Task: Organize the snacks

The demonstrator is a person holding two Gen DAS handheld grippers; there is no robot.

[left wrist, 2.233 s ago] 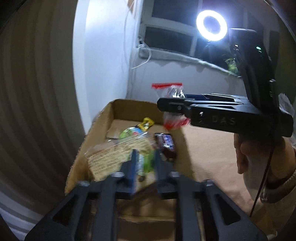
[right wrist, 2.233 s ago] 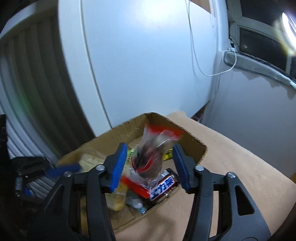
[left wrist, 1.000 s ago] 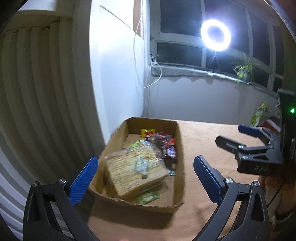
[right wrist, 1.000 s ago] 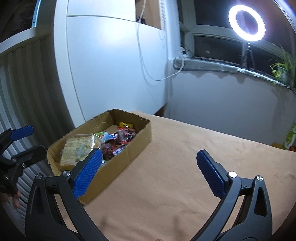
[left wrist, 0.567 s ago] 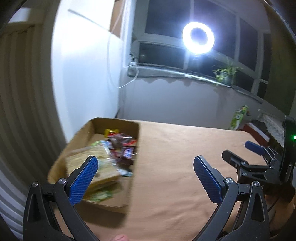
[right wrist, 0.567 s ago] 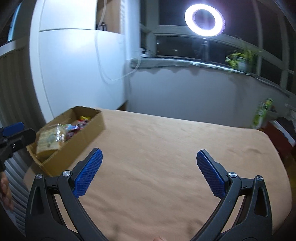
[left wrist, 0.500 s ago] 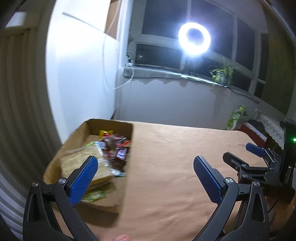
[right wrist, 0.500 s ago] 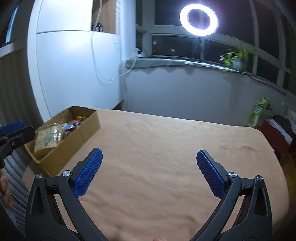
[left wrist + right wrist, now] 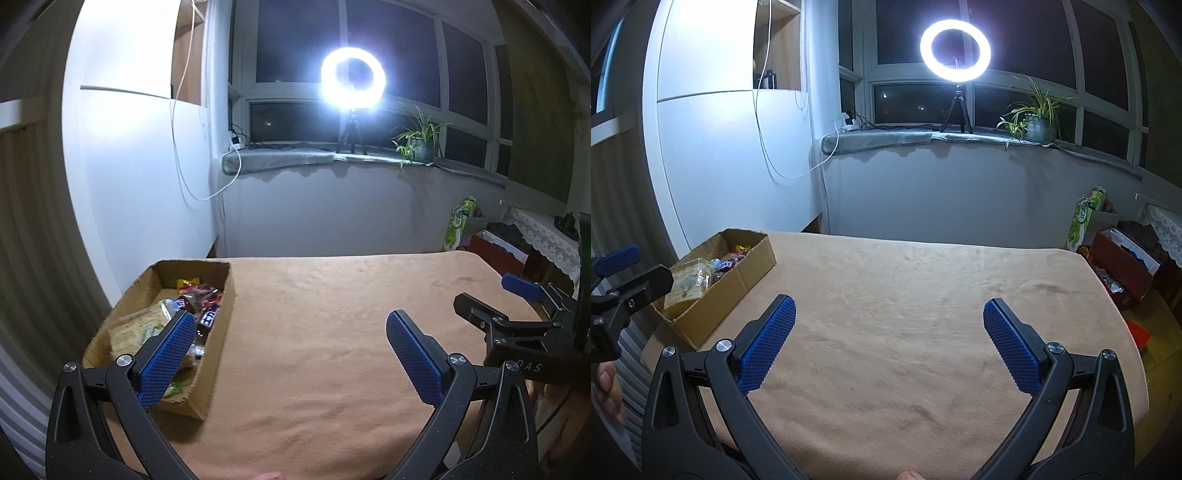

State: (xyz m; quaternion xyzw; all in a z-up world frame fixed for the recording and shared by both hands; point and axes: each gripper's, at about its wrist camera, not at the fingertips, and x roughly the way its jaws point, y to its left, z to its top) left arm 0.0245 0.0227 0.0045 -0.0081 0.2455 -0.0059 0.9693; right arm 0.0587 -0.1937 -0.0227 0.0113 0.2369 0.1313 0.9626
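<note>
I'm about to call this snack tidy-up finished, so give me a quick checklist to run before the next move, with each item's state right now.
1. Left gripper open and holding nothing: ok.
2. Right gripper open and holding nothing: ok.
3. Snacks lying inside the cardboard box: ok.
4. No snack visible on the brown table cover: ok.
5. Box fully supported at the table edge: cannot tell.

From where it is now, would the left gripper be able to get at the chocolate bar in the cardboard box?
Probably yes. The left gripper is open and empty, the box has no lid, and the chocolate bar lies on top by the near wall, with nothing between.
</note>
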